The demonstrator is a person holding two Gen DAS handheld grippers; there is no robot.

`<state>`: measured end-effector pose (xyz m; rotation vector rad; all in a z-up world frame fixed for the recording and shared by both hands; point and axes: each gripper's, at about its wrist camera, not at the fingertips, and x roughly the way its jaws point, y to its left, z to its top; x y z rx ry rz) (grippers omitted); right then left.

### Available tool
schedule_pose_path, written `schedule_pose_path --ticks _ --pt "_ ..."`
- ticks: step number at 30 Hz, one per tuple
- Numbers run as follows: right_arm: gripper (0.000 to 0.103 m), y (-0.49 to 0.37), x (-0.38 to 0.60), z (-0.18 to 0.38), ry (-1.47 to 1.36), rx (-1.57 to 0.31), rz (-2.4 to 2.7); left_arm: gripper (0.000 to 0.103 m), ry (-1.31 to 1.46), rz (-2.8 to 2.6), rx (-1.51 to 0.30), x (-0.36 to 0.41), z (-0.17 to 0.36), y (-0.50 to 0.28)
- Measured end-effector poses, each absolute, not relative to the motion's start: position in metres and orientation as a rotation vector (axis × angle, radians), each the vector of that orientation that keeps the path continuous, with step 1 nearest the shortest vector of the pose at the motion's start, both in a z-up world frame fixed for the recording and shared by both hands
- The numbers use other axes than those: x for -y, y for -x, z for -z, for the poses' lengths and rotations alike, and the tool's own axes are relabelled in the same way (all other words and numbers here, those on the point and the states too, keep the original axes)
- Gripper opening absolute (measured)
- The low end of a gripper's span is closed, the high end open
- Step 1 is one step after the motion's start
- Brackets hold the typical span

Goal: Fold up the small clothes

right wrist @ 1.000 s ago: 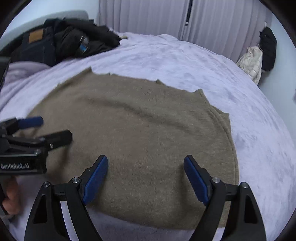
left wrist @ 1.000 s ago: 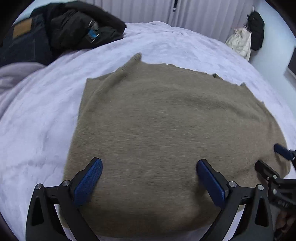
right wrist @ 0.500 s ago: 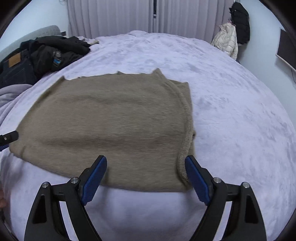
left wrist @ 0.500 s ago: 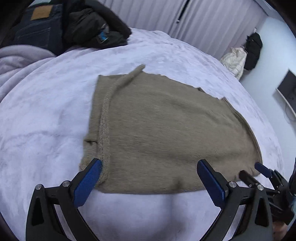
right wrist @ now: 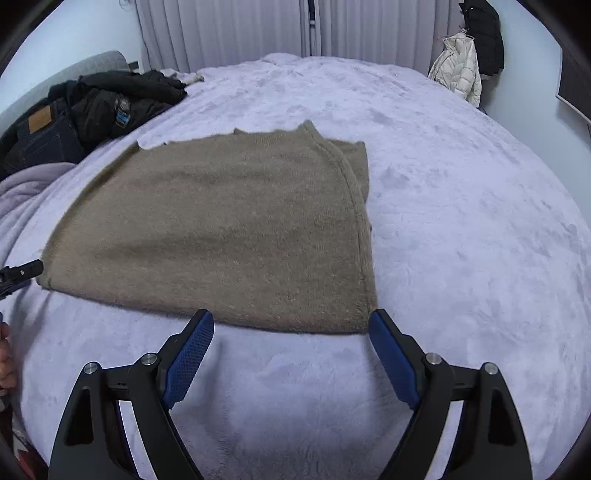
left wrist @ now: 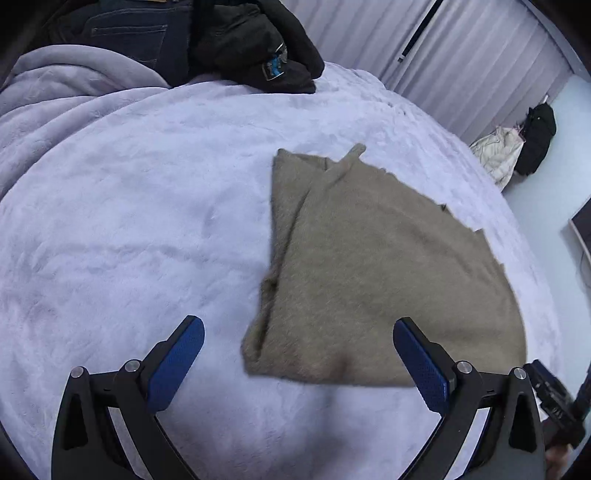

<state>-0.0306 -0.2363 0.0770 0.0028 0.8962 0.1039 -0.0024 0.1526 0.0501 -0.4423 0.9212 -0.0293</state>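
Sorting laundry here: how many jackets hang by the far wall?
2: a white jacket hanging by the far right wall, and a black jacket right beside it, higher up. More may hide behind them.

**Soft, even light; heavy fisheye bend**

We see cool, diffuse light in both views, with no glare. Shadows are faint: a thin dark line under the near edge of the tan knit [right wrist: 229, 229] on the bed [right wrist: 461, 229]. We note strong barrel distortion, which bulges the bed and leaves black corners. In the left wrist view the knit's [left wrist: 369, 273] edges smear with motion blur; the right wrist view is sharper.
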Motion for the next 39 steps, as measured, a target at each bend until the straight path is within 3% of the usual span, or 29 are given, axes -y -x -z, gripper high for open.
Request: schedule_pose_path --ticks 7,12,15,18,22,28,34,35,36,37,39 --pt "0.089 -0.053 0.212 -0.082 0.011 -0.873 -0.112 0.103 0.281 0.134 -0.903 -0.074 -0.079 -0.094" --pt "0.088 -0.115 0.215 -0.047 0.052 -0.996 -0.046 0.103 0.175 -0.006 -1.058 -0.083 -0.019 -0.162" --pt "0.092 -0.12 0.232 -0.04 0.114 -0.952 0.057 0.103 0.241 0.061 -1.002 -0.113 -0.019 -0.153" --pt "0.096 -0.11 0.265 -0.042 0.001 -0.946 0.131 0.103 0.229 -0.095 -0.938 -0.15 -0.039 -0.123" --pt "0.096 -0.074 0.268 -0.061 -0.077 -0.888 0.169 0.103 0.471 0.015 -0.964 -0.199 -0.028 -0.084" --pt "0.096 -0.059 0.19 -0.075 0.034 -0.859 -0.01 0.103 0.561 0.21 -1.029 -0.189 -0.009 -0.073" --pt "0.096 -0.05 0.144 -0.069 0.108 -0.867 -0.063 0.103 0.598 0.412 -1.17 -0.165 0.006 -0.11" --pt "0.096 -0.048 0.144 -0.068 0.108 -0.869 -0.062 0.088 0.625 0.43 -1.161 -0.167 0.005 -0.112" --pt "0.096 -0.045 0.145 -0.068 0.11 -0.87 -0.059 0.044 0.633 0.439 -1.157 -0.17 0.001 -0.112" --pt "0.096 -0.044 0.147 -0.069 0.114 -0.87 -0.056 0.03 0.618 0.413 -1.17 -0.171 -0.001 -0.111" --pt "0.096 -0.044 0.151 -0.071 0.121 -0.87 -0.045 0.024 0.603 0.408 -1.156 -0.169 -0.003 -0.11"
